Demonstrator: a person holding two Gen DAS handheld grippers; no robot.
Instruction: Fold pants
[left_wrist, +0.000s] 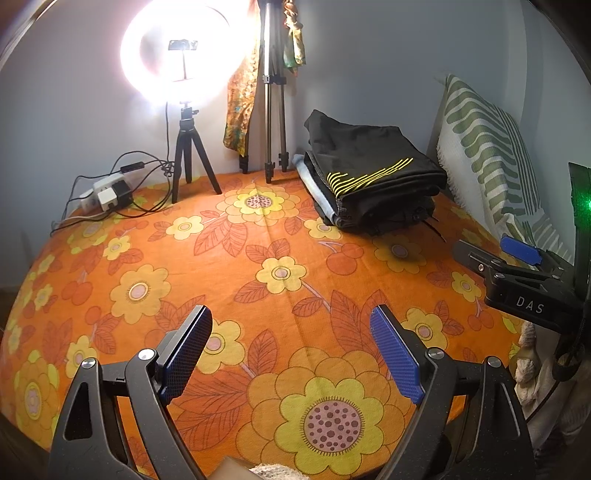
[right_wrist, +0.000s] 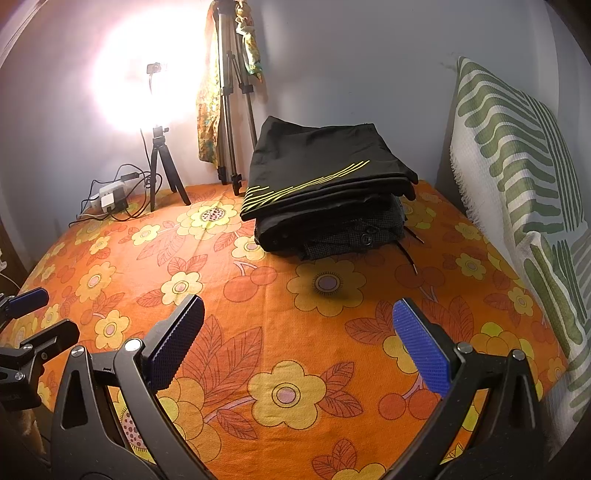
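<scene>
folded pants stack (right_wrist: 325, 192) sits at the far side of the bed, near the wall, just beside the striped pillow (right_wrist: 517, 184). top piece is black with yellow stripes (left_wrist: 369, 173), squared off; under it more dark garments and a pale blue one peeking out at the left edge (left_wrist: 306, 173). a drawstring trails out from the lower layer onto the orange floral sheet (right_wrist: 295, 332).

left gripper (left_wrist: 291, 350): jaws wide apart, nothing between the blue pads, hovering over bare sheet near the front edge, well apart from the stack. right gripper (right_wrist: 295, 343): same, wide open, empty, aimed toward the stack but nowhere near touching it.

my read: between items. the stack looks done and no unfolded pants show in either view, so it's either the end of the task or the wait for the next pair.

next move, if there's another pair: fetch it from out of view, lay it flat in the clear middle of the sheet, then pinch the waistband corners.

far corner: ring light (left_wrist: 184, 51), tripods, power strip. not in the way.
</scene>
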